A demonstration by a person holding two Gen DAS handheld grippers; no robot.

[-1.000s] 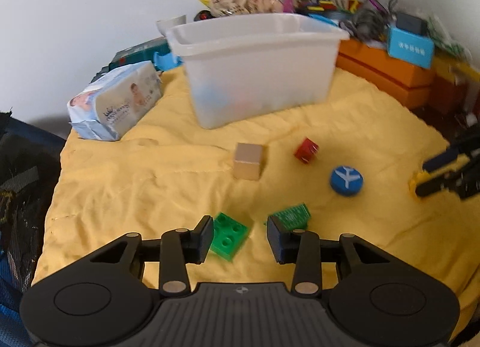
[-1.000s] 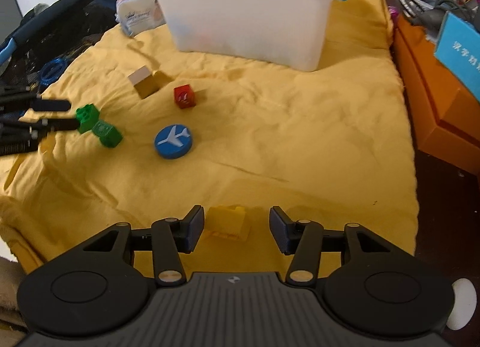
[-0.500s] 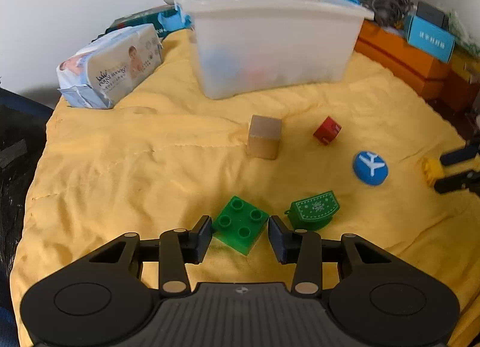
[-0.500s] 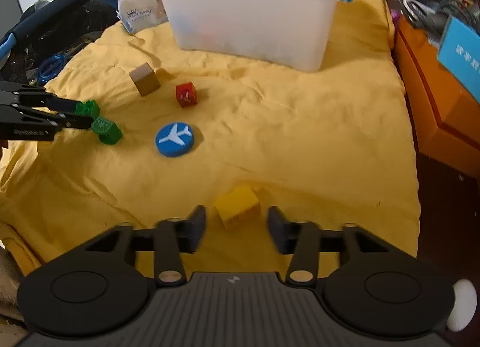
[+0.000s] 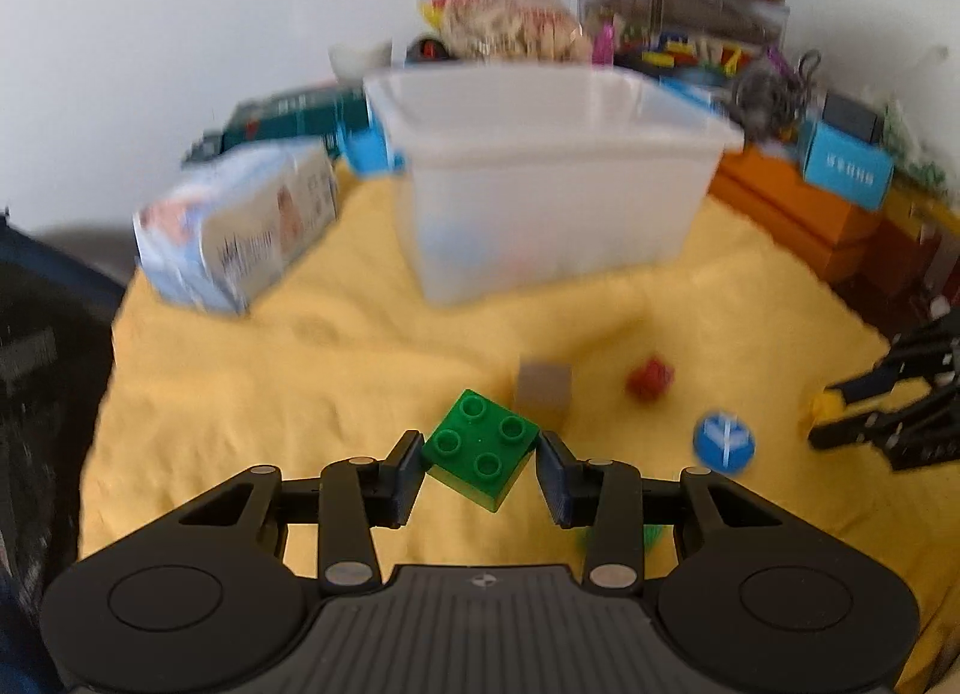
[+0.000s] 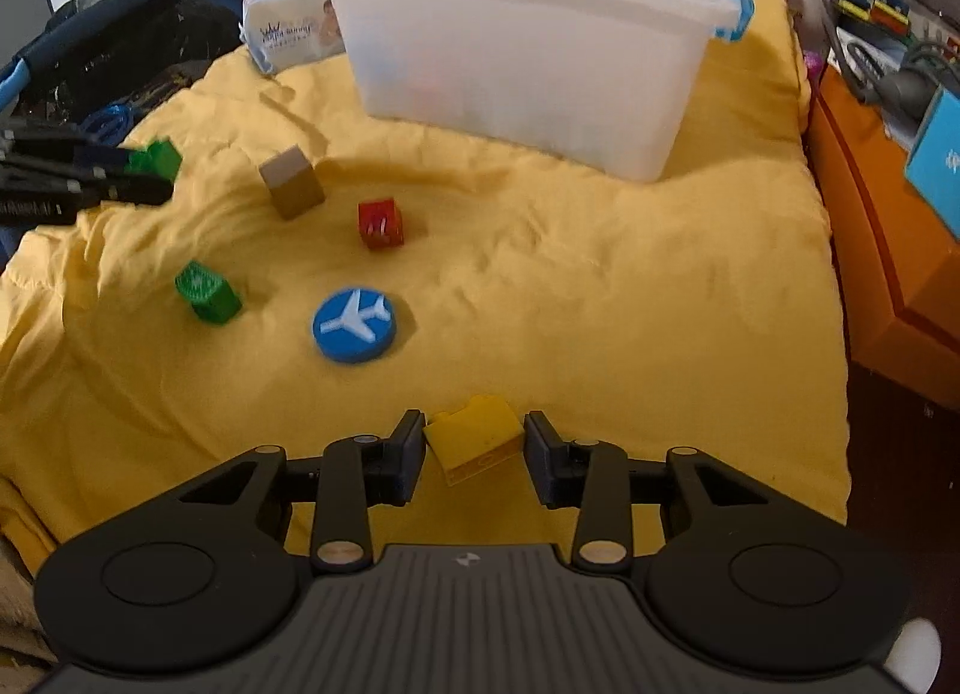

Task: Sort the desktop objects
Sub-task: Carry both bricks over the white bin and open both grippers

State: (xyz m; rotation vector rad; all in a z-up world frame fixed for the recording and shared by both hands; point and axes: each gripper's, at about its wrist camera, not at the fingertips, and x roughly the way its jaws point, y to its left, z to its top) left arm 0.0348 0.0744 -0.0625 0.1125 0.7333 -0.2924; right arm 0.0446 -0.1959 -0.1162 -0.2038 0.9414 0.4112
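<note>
Left gripper [image 5: 480,463] gripping green brick [image 5: 481,447], lifting it clear of yellow cloth [image 5: 252,382] | Right gripper [image 6: 474,450] closing on yellow brick [image 6: 474,436], pads touching it | Bin [image 6: 528,34] standing far, centre

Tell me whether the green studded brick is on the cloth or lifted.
Lifted: the green studded brick sits clamped between the left tongs, raised above the yellow cloth.

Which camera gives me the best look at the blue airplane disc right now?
Right wrist view: the blue airplane disc lies sharp and unobstructed on the yellow cloth, its white plane clear. In the left wrist view it is small, motion-blurred, off to the right.
</note>
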